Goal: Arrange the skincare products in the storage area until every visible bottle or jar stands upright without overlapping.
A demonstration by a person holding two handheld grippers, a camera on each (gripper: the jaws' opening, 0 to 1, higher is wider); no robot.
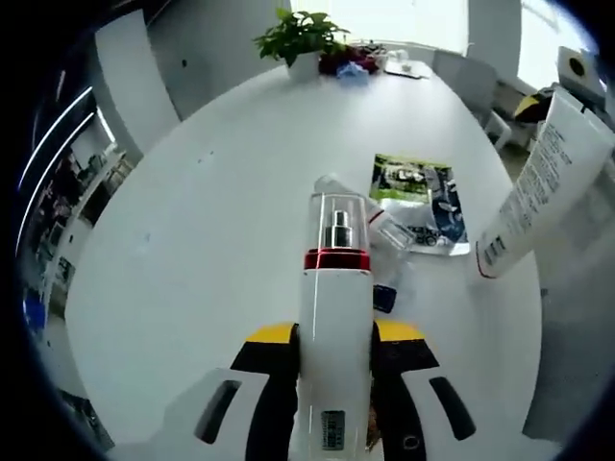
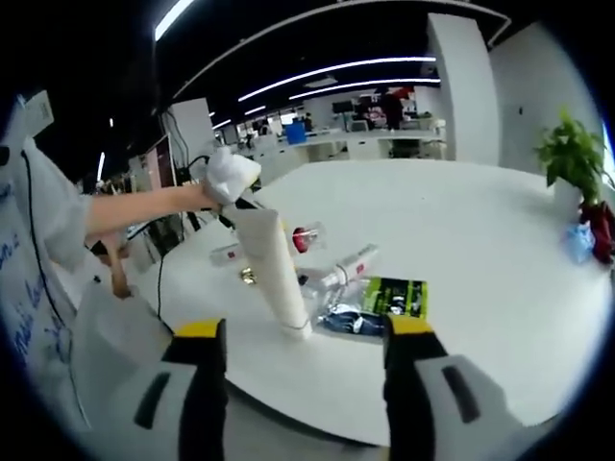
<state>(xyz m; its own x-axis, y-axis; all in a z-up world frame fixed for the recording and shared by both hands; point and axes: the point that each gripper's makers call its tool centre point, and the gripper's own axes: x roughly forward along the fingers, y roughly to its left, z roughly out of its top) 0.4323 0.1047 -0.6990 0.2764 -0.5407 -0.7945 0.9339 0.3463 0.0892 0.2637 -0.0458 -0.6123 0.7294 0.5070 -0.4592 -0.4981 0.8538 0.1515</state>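
Observation:
My left gripper is shut on a white bottle with a red ring and a clear cap, pointing away over the white table. In the right gripper view that bottle shows behind a white tube, under a person's white-gloved hand. The tube stands cap-down and leaning near the table's edge. My right gripper is open, its jaws wide apart and just short of the tube's base. A second white bottle lies on its side behind the tube.
A green packet and crumpled clear wrapping lie near the lying bottle. Small items sit left of the tube. A potted plant stands at the table's far end. Office desks fill the background.

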